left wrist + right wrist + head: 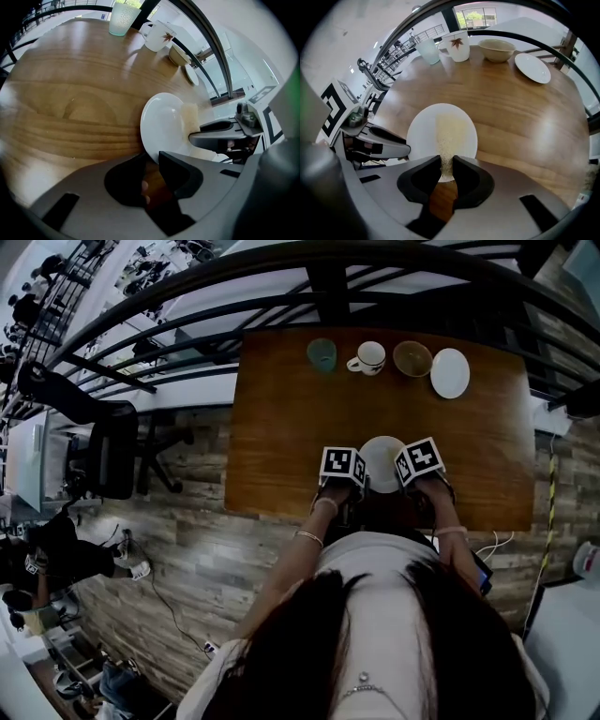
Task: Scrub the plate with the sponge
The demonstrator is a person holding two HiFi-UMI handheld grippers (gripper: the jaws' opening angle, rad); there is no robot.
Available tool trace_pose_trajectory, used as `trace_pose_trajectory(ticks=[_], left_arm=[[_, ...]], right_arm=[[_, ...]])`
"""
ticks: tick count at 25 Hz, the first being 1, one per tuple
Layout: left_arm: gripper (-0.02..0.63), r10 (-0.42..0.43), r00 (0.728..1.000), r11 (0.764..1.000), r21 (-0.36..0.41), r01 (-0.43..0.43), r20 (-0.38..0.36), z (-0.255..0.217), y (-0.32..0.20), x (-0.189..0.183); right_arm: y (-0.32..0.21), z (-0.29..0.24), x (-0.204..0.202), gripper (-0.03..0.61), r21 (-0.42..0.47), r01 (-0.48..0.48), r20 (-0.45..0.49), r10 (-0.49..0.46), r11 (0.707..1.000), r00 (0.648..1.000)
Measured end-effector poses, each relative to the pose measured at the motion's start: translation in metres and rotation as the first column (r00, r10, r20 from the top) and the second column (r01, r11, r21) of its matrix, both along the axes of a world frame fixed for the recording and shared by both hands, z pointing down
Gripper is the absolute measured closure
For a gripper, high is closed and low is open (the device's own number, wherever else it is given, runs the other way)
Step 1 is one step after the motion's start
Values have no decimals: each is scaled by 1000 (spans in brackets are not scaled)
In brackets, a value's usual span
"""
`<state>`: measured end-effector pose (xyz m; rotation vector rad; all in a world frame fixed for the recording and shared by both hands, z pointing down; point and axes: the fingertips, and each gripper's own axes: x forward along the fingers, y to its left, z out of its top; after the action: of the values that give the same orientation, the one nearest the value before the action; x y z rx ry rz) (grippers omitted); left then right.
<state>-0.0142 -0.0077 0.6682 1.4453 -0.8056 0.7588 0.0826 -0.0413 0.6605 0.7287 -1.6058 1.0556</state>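
A small white plate [422, 138] seems to lie flat on a wooden table [281, 409], close to the table's near edge and right in front of me. Across the plate's middle lies a pale yellow sponge [451, 136], a narrow strip that runs from the plate's centre to its near rim.

My right gripper [447, 164] points steeply down, and its jaws are closed on the near end of the sponge, so that the rest of the strip rests on the plate. My left gripper [152, 157] comes in from the other side. Its jaws look clamped on the plate's left rim, though the view is tight and I judge this more than I see it.

The step in hand is the scrubbing stroke itself. To do it well, I judge that I should press the sponge down evenly and sweep it over the whole face, rim to rim, not only along the one band it covers now. The sponge is held at one end only and looks soft, so a push away from me may buckle it — a pull toward me should drag it flat. My left grip must hold the rim firmly, or the plate may slide toward the table's edge.

Well apart, along the far edge of the table, stand a pale green cup [427, 50], a white mug [457, 46] with a leaf on it, a bowl [497, 49] and a second white plate [532, 68] — none is in my way.
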Motion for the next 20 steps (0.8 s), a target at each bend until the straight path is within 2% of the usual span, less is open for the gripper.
trace_pose_trajectory(ticks=[11,15,20], left_arm=[[522,-5,1000,1000,-8,5,-23,-1,-1,-2],[522,-2,1000,1000,-6,2,-22,0,0,-2],[522,1,1000,1000,-5,-2,-13,2,-1,-2]], right_arm=[[17,8,-63,487,-56,172,93,-166,984,982],[15,9,-56,487,-56,161,94,-156,985,983],[-2,7,-28,487,-33,83,65,-80,996,995]])
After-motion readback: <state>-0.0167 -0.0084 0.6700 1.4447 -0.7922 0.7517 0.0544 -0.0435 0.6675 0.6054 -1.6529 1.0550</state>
